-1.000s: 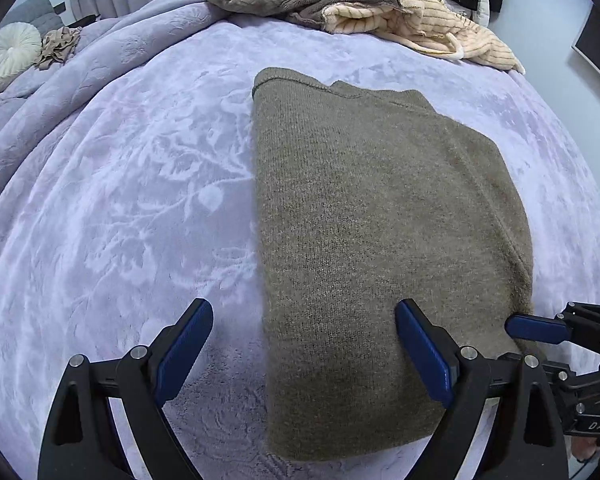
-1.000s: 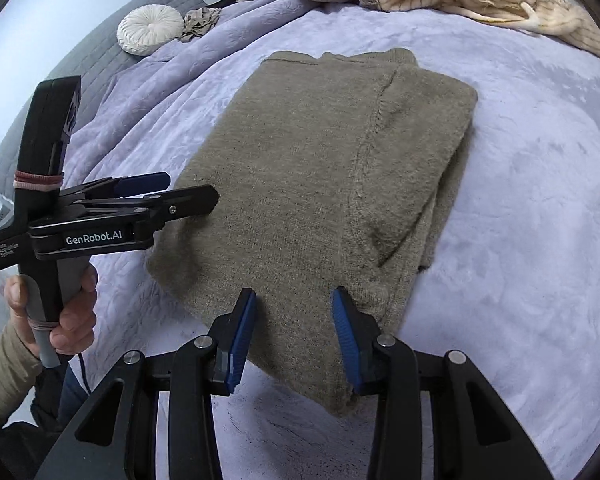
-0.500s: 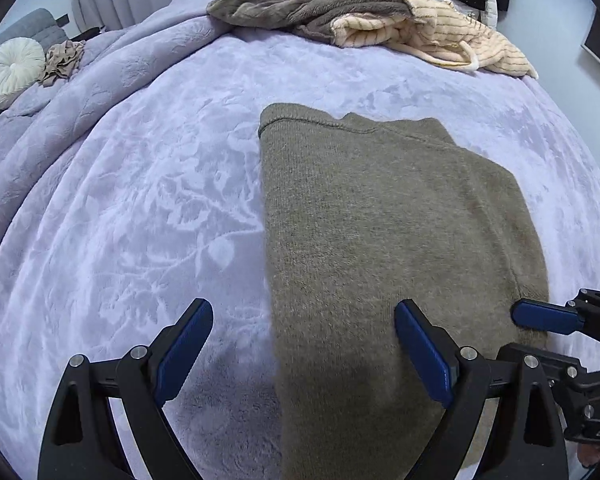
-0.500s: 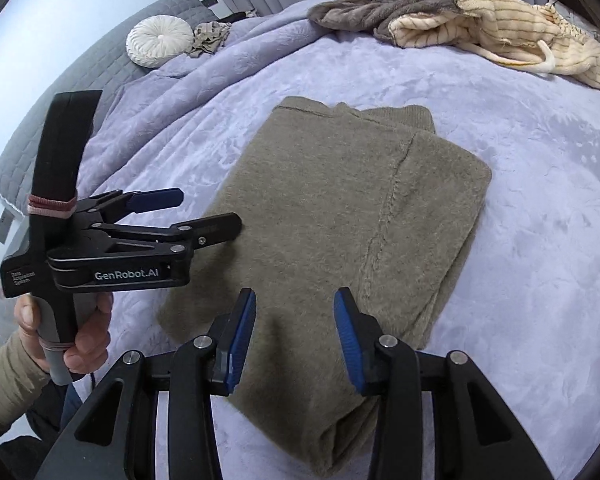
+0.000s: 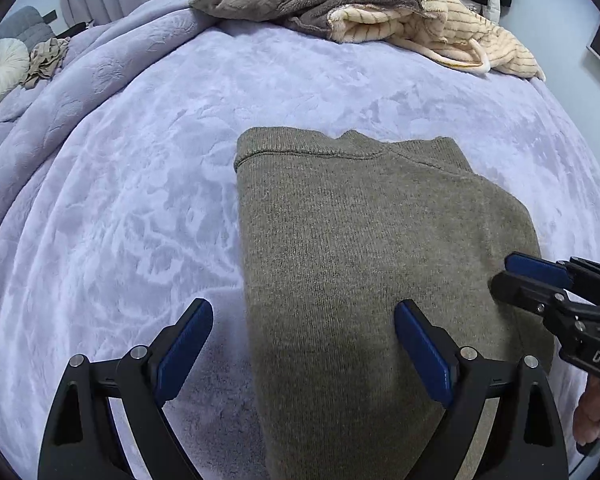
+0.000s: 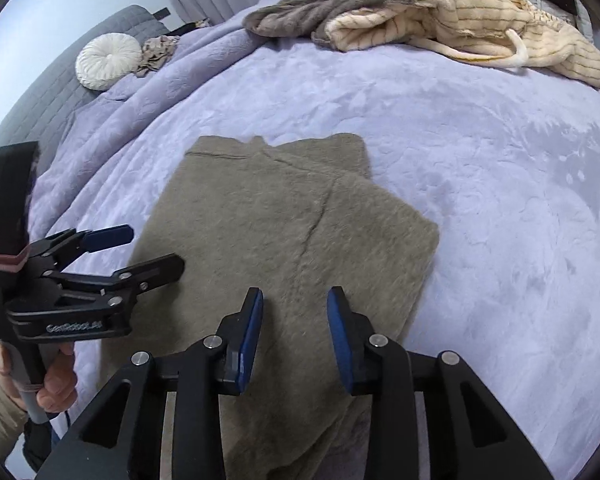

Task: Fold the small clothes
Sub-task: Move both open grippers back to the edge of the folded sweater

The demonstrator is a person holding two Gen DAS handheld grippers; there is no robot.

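An olive-brown knitted sweater lies folded into a flat rectangle on the lavender blanket. My left gripper hangs over the sweater's near left edge, its jaws wide open and empty. My right gripper hovers above the sweater's near right part. Its jaws are closing with a clear gap between the blue pads, and no cloth is pinched. A hand holds the left gripper's handle.
A heap of brown fleece and cream striped clothes lies at the bed's far side. A round white cushion and a small beige cloth sit at the far left. Bare blanket stretches to the right of the sweater.
Both grippers have drawn back toward the near side of the bed, so more of the sweater shows ahead of them. The right jaws have narrowed a little. The sweater lies unmoved.
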